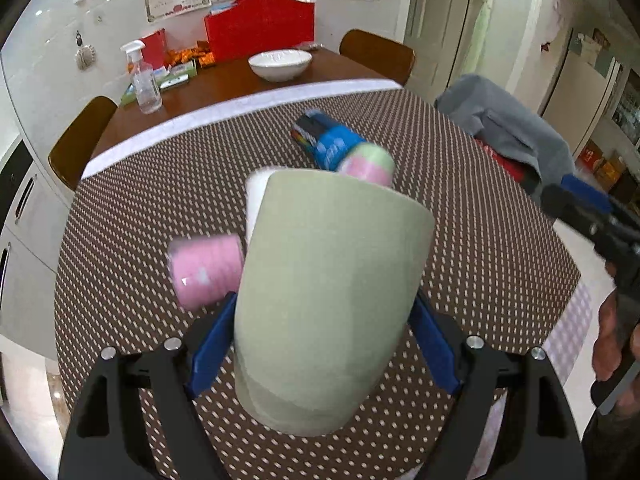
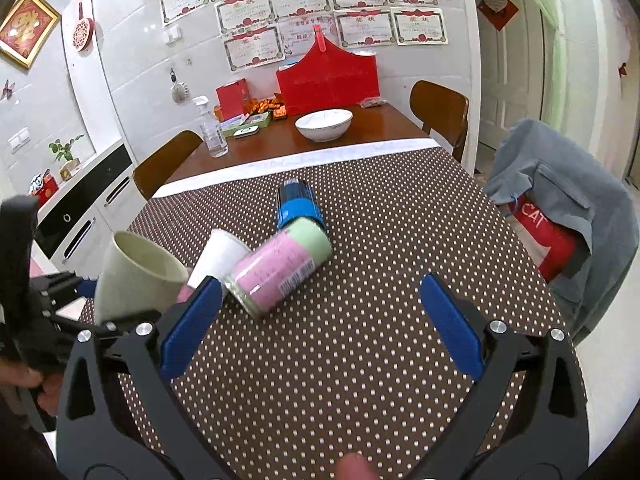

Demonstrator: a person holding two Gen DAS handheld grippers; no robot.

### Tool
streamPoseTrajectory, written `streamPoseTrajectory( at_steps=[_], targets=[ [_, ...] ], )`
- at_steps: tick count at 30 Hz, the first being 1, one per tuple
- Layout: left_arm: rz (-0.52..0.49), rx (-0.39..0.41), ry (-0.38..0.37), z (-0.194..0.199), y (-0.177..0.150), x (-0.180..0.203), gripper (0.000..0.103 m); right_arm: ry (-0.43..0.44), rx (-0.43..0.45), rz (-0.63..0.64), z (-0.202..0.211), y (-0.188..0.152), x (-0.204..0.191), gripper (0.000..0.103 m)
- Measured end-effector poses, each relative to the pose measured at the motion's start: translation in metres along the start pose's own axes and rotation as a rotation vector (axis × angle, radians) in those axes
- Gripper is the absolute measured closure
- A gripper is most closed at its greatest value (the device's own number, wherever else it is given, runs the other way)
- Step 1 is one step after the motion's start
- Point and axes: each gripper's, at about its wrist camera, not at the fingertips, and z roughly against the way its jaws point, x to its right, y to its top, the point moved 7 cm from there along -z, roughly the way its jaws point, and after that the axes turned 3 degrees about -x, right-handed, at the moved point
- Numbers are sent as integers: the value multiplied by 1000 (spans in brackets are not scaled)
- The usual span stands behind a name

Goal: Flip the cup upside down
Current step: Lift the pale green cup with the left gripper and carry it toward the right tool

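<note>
- Left gripper clenches the green cup at its sides, mouth up and tilted, lifted off the counter, likely to give room for turning it over.
- Right gripper hangs released, empty.
- Cans lie just beyond.

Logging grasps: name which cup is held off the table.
The pale green cup, clamped between the left gripper pads; the white cup lies on the tablecloth, ungripped.
</note>
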Motion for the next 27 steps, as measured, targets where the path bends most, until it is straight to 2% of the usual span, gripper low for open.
streamPoseTrajectory(
  at_steps=[8, 20, 22, 24, 26, 27],
  targets=[
    [-7, -59, -3, -27, -30, 19, 21, 9, -30, -9, -2, -19, 4, 6],
    [-29, -167, 43, -68, -44, 26, 20, 6, -50, -24, -8, -28, 11, 6],
    [-30, -134, 51, -64, -43, 24, 19, 8, -50, -24, -8, -28, 11, 6],
    [-31, -90, 72, -56, -39, 24, 15, 11, -50, -22, -9, -28, 11, 6],
    [-38, -30, 92, -44, -33, 22, 6, 18, -50, -22, -10, -27, 9, 6],
    [-44, -10, 102, -39, -30, 23, 6, 23, -49, -21, -10, -26, 8, 6]
  ],
)
